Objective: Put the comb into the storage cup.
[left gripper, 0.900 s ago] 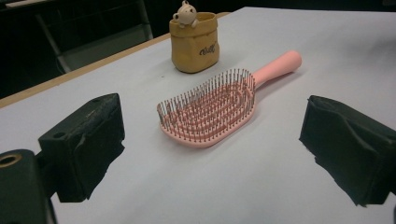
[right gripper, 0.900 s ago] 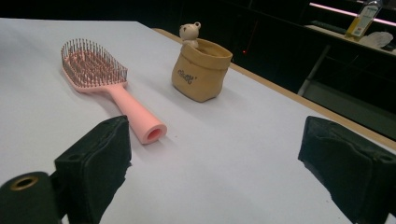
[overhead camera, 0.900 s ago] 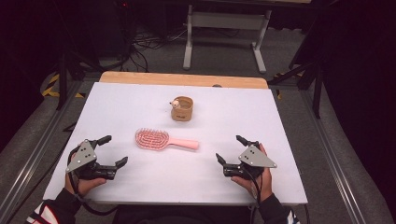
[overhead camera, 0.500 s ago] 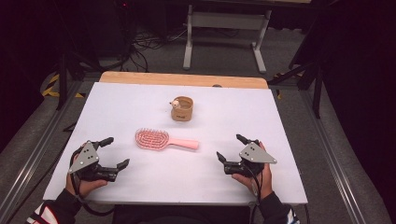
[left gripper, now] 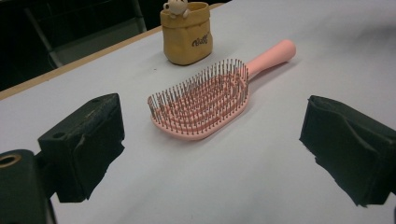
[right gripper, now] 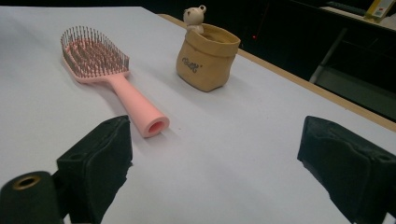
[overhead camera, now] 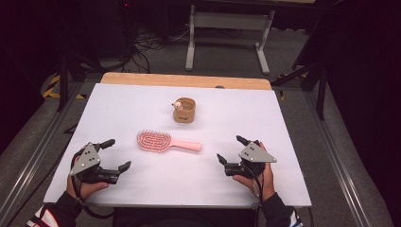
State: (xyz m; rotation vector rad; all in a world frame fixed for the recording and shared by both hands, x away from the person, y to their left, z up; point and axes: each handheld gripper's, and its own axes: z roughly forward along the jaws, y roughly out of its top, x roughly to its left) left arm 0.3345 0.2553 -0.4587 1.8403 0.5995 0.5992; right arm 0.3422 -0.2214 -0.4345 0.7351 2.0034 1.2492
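Both claws gape wide and empty as the pink hairbrush (overhead camera: 166,142) lies crosswise between them, bristle head toward the left claw (overhead camera: 116,154), handle tip pointing at the right claw (overhead camera: 231,149).

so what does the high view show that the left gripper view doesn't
High view: both hand-held claws, the left claw and the right claw, each open with nothing in it, resting near the table's front edge, plus the floor, cables and a grey stand behind. Left gripper view: the brush's metal-tipped bristles seen close, lettering on the tan pouch, and the claw's own black pads. Both: the pink hairbrush lying bristles up, and the tan pouch with a small bear figure on its rim, standing beyond the brush.
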